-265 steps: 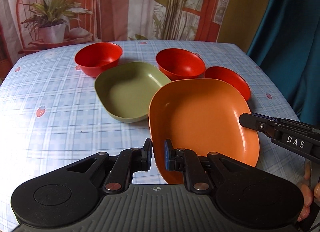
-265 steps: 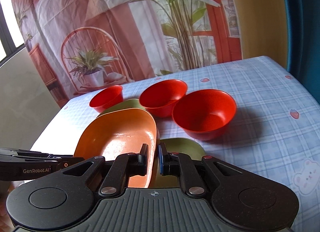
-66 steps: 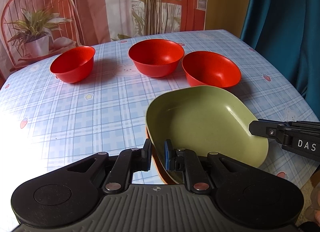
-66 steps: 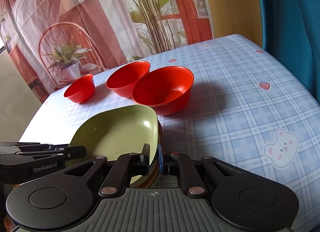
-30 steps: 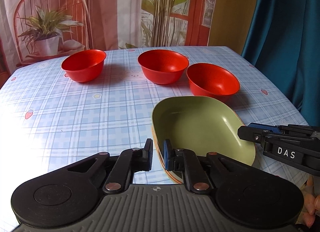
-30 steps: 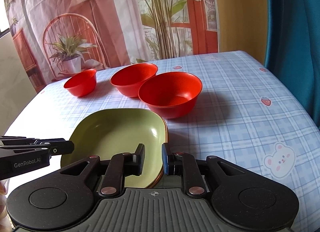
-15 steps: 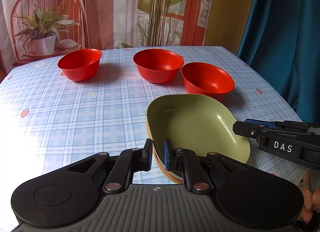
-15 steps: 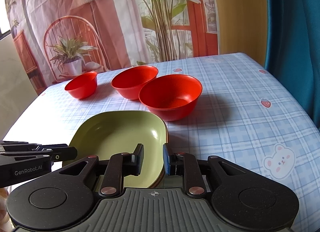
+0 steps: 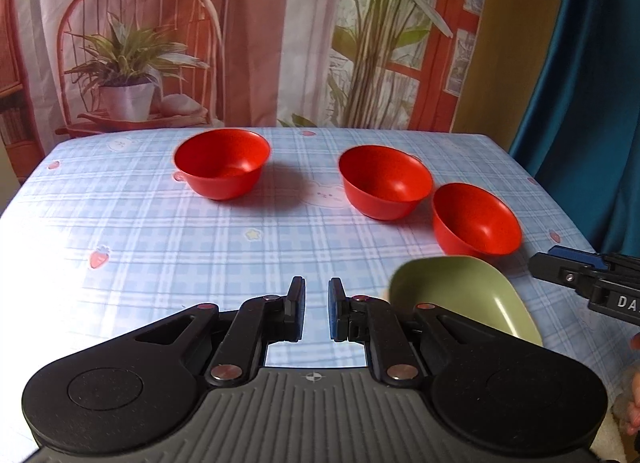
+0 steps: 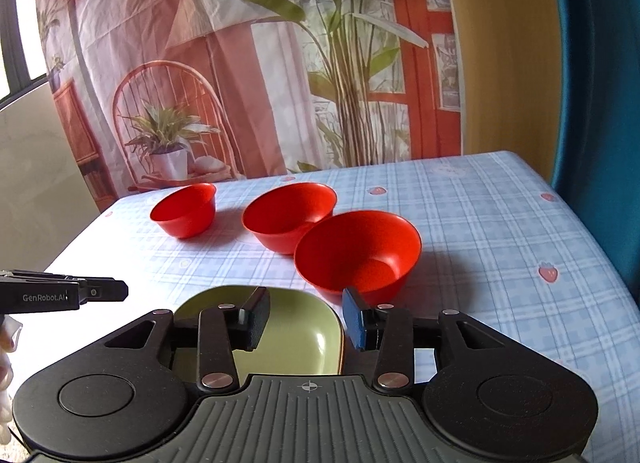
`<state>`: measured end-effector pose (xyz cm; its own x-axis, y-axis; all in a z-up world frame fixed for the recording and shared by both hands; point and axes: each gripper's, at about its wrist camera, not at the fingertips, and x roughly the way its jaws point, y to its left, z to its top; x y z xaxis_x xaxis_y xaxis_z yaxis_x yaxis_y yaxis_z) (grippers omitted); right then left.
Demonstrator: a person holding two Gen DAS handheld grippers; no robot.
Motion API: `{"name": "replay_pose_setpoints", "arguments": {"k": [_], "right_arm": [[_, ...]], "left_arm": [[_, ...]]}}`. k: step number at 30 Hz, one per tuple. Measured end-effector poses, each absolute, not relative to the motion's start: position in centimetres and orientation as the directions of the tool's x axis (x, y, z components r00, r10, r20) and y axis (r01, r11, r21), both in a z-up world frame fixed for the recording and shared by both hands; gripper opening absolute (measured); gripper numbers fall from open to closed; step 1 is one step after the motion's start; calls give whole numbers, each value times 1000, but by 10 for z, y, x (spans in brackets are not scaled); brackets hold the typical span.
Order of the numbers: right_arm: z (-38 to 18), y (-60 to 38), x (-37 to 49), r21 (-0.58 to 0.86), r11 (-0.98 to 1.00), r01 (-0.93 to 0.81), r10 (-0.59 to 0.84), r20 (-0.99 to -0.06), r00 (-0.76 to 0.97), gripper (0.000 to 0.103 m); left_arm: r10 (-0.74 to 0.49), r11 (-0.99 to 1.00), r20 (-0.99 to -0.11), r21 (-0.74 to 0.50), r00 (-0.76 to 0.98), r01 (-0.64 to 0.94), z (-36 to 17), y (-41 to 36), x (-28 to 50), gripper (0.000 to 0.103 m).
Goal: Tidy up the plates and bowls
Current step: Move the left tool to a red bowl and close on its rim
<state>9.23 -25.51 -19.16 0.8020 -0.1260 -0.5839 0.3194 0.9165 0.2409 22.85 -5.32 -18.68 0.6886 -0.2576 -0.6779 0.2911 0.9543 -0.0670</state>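
3 red bowls (image 10: 357, 255) upright, green plate (image 10: 296, 327) near – left gripper (image 9: 316, 311) narrowly parted, right gripper (image 10: 306, 317) wide, both holding nothing

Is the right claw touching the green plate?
Apart. The right wrist view shows the right claw open, its fingers spread wide above the green plate, gripping nothing.

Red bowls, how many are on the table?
3: one far left, one in the middle, one nearest the green plate. None look hidden.
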Motion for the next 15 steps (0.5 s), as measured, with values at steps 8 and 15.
{"name": "replay_pose_setpoints", "arguments": {"k": [8, 15], "right_arm": [[-166, -264, 153, 304, 925, 229, -20, -563, 826, 38], [-149, -256, 225, 276, 948, 160, 31, -577, 817, 38]], "left_arm": [[-187, 981, -645, -79, 741, 179, -168, 2, 264, 13], [-147, 986, -604, -23, 784, 167, -157, 25, 302, 13]]}}
